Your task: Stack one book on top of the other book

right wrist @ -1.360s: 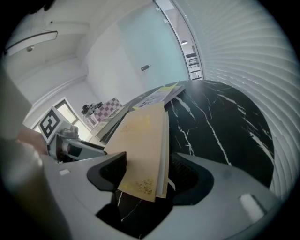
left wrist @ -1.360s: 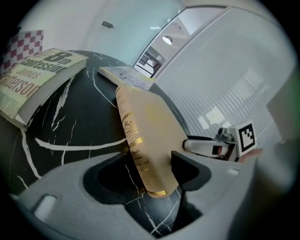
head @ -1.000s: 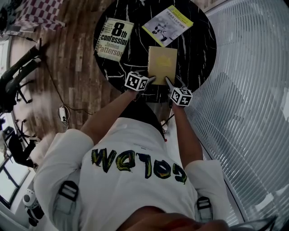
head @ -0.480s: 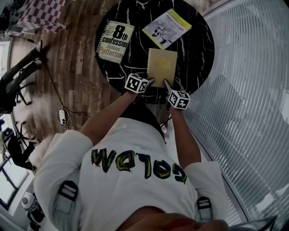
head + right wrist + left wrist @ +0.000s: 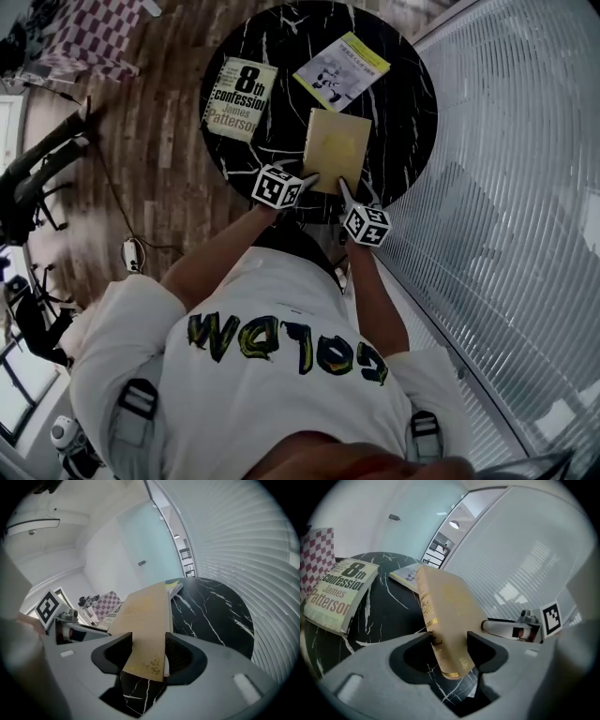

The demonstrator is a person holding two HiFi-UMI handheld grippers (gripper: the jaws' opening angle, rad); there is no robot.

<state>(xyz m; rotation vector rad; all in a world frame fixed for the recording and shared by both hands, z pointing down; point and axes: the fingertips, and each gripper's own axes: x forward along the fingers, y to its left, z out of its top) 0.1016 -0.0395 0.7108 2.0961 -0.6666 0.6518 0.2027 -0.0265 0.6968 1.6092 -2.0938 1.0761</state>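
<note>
I hold a tan hardback book [image 5: 336, 148] by its near edge, lifted and tilted above the round black marble table [image 5: 405, 112]. My left gripper [image 5: 311, 178] is shut on the book's near left corner [image 5: 445, 606]; its jaws have just been closing on the book between them. My right gripper [image 5: 345, 189] is shut on the near right corner [image 5: 145, 616]. The "8th confession" book [image 5: 239, 98] lies flat at the table's left, also in the left gripper view [image 5: 340, 592]. A yellow-and-white booklet [image 5: 341, 70] lies at the far side.
White slatted blinds [image 5: 525, 187] curve close along the table's right. Wooden floor [image 5: 159, 159] lies to the left, with a checkered cloth [image 5: 89, 28] at top left and black equipment [image 5: 37, 169] further left.
Both grippers have risen together with the tan book, whose near edge has come up off the table. The other two books have not shifted on the table.
</note>
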